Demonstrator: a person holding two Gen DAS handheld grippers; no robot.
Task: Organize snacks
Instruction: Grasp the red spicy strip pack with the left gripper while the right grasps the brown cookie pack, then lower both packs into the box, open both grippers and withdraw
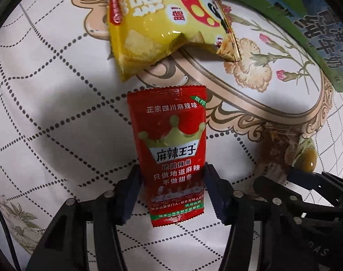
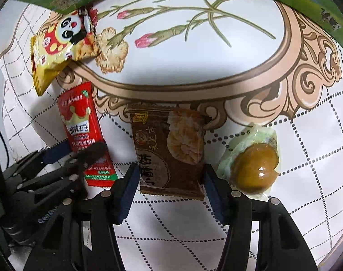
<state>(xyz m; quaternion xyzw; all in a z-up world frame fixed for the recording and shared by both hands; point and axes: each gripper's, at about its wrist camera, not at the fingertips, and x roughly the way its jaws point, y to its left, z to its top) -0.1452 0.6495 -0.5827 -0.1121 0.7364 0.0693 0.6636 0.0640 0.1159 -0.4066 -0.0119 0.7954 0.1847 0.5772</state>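
Two grippers are down on the table at once, each one over its own snack. The left gripper point(image 1: 171, 169) points straight down and straddles the lower half of the red spicy-strip packet point(image 1: 171, 140). One blue pad sits at each long edge. The packet lies flat on the flowered tablecloth point(image 1: 58, 113) and I see no buckle in it. So I cannot tell if the pads already press or only touch the edges.

The right gripper point(image 2: 170, 169) comes in steeply, but leaning a little forward, and it brackets the brown pastry packet point(image 2: 169, 151) in the same manner. Its pads meet the packet's sides near the bottom seam. Here also I cannot say if it is clamped or only framed.

I judge this side-to-side approach is chosen because both packets are thin and flat. Squeezing across the narrow width should make them arch up so they can be lifted.

Other snacks wait close by. The yellow chip bag point(image 1: 148, 33) lies just beyond the red packet, partly under the green box point(image 1: 318, 33). A wrapped braised egg point(image 2: 254, 169) lies just beside my right pad. When I lift, I must keep that pad from catching the egg's wrapper.
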